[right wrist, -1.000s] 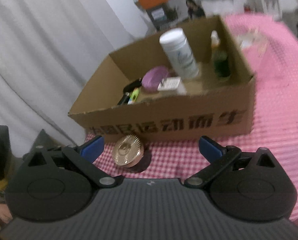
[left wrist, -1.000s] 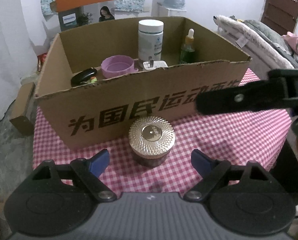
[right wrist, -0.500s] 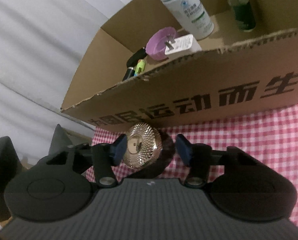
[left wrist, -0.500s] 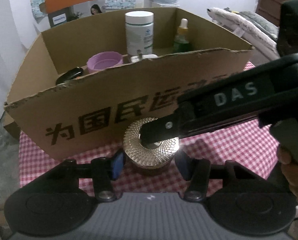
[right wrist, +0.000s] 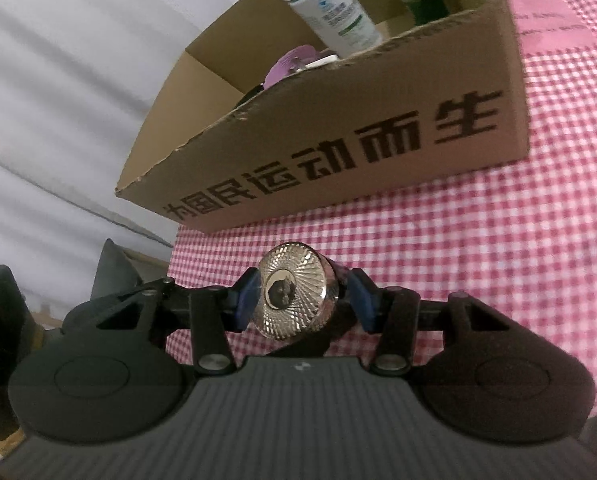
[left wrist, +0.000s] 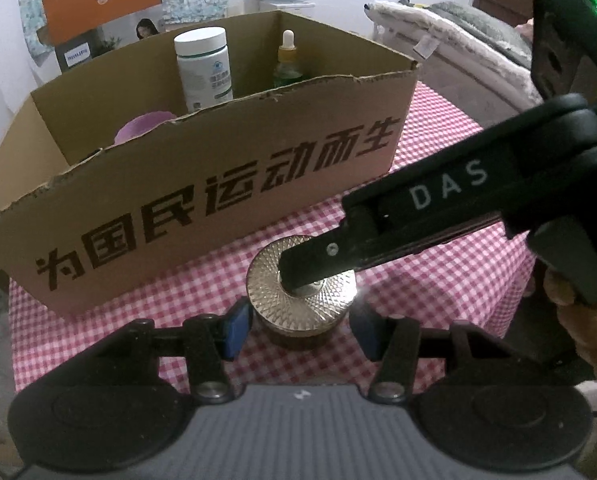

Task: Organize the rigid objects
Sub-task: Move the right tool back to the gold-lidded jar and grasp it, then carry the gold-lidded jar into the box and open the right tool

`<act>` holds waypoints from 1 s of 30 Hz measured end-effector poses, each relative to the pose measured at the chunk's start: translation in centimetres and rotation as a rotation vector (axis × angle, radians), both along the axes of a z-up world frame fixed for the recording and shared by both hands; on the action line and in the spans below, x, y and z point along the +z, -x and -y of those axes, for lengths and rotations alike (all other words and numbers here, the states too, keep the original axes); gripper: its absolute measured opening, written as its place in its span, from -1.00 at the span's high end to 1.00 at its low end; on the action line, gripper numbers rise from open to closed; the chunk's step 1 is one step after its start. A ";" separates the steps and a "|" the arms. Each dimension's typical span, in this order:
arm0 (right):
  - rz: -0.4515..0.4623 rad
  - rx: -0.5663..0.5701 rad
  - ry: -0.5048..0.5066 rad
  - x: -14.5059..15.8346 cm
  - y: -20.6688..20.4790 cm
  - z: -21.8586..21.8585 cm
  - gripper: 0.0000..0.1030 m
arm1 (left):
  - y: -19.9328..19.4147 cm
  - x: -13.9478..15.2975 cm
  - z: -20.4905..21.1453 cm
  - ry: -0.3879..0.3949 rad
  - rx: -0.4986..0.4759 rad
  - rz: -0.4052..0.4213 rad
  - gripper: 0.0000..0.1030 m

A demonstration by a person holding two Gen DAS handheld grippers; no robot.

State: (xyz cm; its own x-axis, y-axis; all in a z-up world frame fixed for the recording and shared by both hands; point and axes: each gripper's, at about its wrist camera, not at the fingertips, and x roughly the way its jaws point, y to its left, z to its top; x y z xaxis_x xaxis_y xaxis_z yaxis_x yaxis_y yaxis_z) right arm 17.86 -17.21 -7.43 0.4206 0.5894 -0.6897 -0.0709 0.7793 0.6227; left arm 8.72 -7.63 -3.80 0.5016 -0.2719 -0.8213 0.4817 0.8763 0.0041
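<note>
A small dark jar with a faceted gold lid (left wrist: 302, 300) stands on the pink checked cloth (left wrist: 438, 280), just in front of the cardboard box (left wrist: 218, 184). My left gripper (left wrist: 300, 330) is shut on the jar's dark body, a blue pad pressing each side. My right gripper (left wrist: 298, 276) reaches in from the right, and one black finger lies over the middle of the lid. In the right wrist view the gold lid (right wrist: 292, 300) sits between the blue pads of the right gripper (right wrist: 302, 304), which are closed against it.
The open box holds a white bottle (left wrist: 204, 68), a green dropper bottle (left wrist: 287, 64) and a purple round container (left wrist: 138, 132). Its front wall rises close behind the jar. A hand (left wrist: 586, 332) holds the right gripper's handle. A white curtain (right wrist: 58, 100) hangs to the left.
Both pairs of jaws went from wide open to closed around the jar. The right gripper swung in over the lid, and both views moved closer to the jar.
</note>
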 end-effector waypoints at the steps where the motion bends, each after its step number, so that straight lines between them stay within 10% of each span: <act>1: -0.001 -0.008 -0.002 0.0 0.1 0.1 0.06 | -0.1 -0.1 0.2 -0.006 0.000 0.002 -0.09; 30: -0.028 -0.001 -0.051 -0.8 -0.1 0.3 0.03 | -1.2 -0.9 1.4 -0.035 0.032 -0.019 -0.11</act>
State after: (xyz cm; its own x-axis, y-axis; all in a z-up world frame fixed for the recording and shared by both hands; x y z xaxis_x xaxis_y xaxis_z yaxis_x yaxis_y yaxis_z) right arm 17.94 -17.53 -8.21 0.4027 0.6235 -0.6701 -0.0520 0.7465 0.6633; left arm 9.95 -9.07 -4.68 0.4941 -0.2269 -0.8393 0.4536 0.8908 0.0262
